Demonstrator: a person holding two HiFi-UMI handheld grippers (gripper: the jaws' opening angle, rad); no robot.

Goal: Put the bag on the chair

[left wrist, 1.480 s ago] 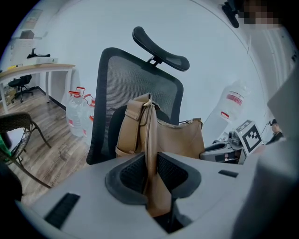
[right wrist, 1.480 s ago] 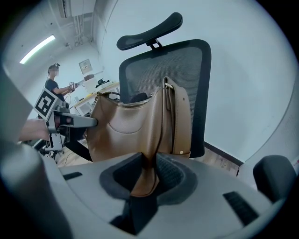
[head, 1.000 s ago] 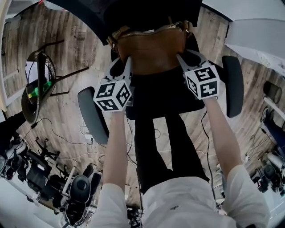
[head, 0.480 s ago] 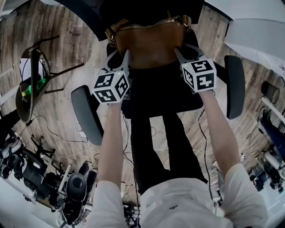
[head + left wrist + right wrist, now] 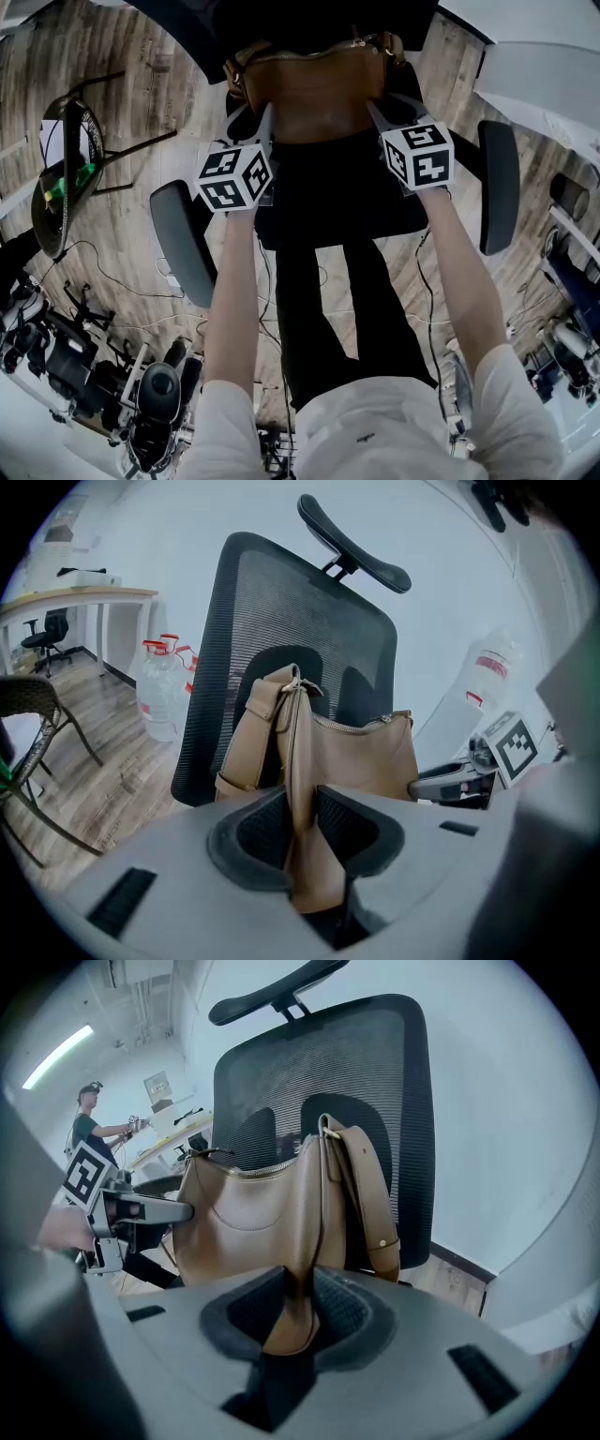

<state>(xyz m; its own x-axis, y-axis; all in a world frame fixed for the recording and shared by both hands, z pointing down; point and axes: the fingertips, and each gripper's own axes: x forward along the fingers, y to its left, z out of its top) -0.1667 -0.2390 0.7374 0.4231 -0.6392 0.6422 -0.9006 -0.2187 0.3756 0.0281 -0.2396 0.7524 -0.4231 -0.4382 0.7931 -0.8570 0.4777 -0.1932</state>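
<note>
Two hand-held grippers pinch a tan leather bag by its ends at a black office chair. The left hand-held gripper is clenched on one end and the right hand-held gripper on the other, with leather squeezed between the pads in both gripper views. The left jaws have just opened a touch, though the pads press the leather all the same. The bag stands upright in front of the chair's mesh backrest, between its armrests and above its seat, with the strap folded over one end. Whether its base touches the seat cannot be told.

The step in hand looks like the set-down. It is best done by lowering both ends together and level, keeping the bag close to the backrest so that it can lean there rather than topple forward. Both grips should hold until the base bears fully on the seat, then let go at once and draw back clear of the strap. The chair may well swivel or roll if pushed, so the approach should be gentle and straight down.
</note>
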